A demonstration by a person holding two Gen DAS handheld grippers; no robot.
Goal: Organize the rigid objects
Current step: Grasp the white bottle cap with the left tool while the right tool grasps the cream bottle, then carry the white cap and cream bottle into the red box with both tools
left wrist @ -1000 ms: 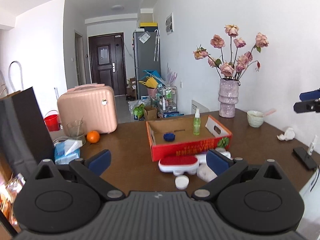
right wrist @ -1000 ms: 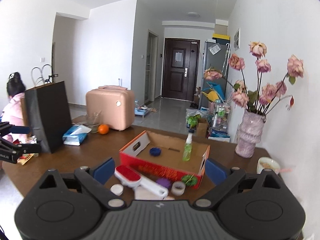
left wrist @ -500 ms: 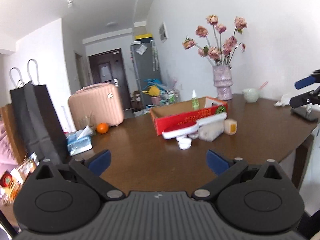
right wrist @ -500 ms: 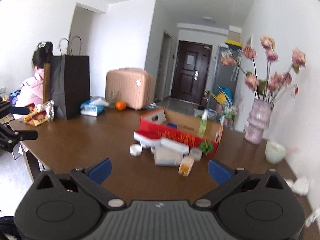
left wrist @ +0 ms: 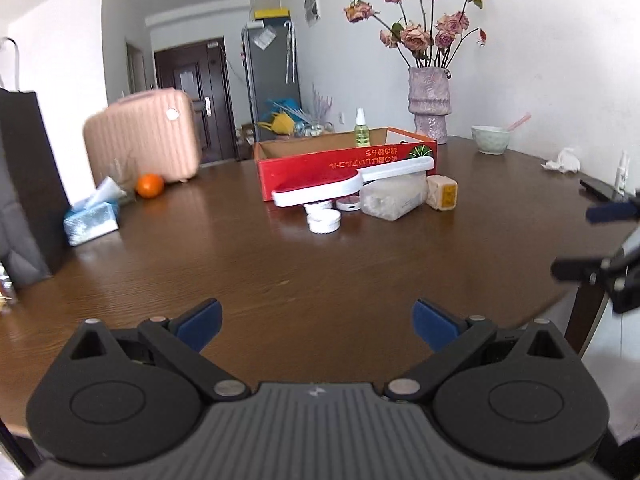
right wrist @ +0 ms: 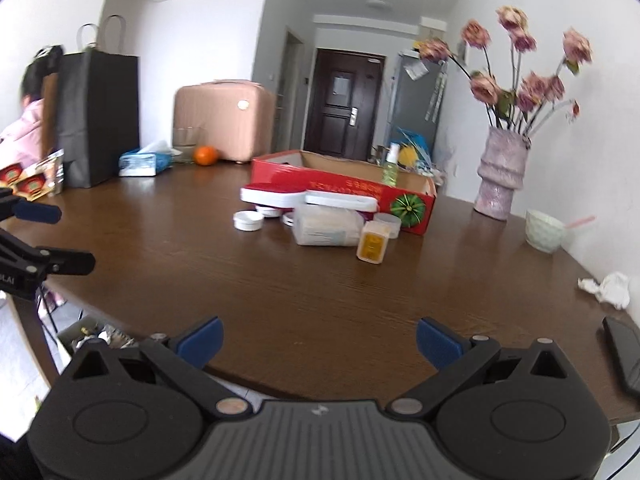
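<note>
**Both grippers empty at the near table edge, clutter well ahead**

Left gripper hung over the near part of the brown wooden table, blue-padded fingers spread wide, nothing between them. Right gripper sat at the table's near edge, fingers likewise wide and empty.

Mid-table, well apart from both: a white round lid nearest, then a cluster of a clear plastic container, a small yellow-labelled jar just beside it, and a red-and-white lint brush lying across the top of the pile. More small white lids sat under the brush; count unclear.

Directly behind the cluster stood the red cardboard box, open-topped, a green spray bottle upright inside.

Farther back: orange, tissue pack, pink vase of dried roses, pale green bowl.
</note>
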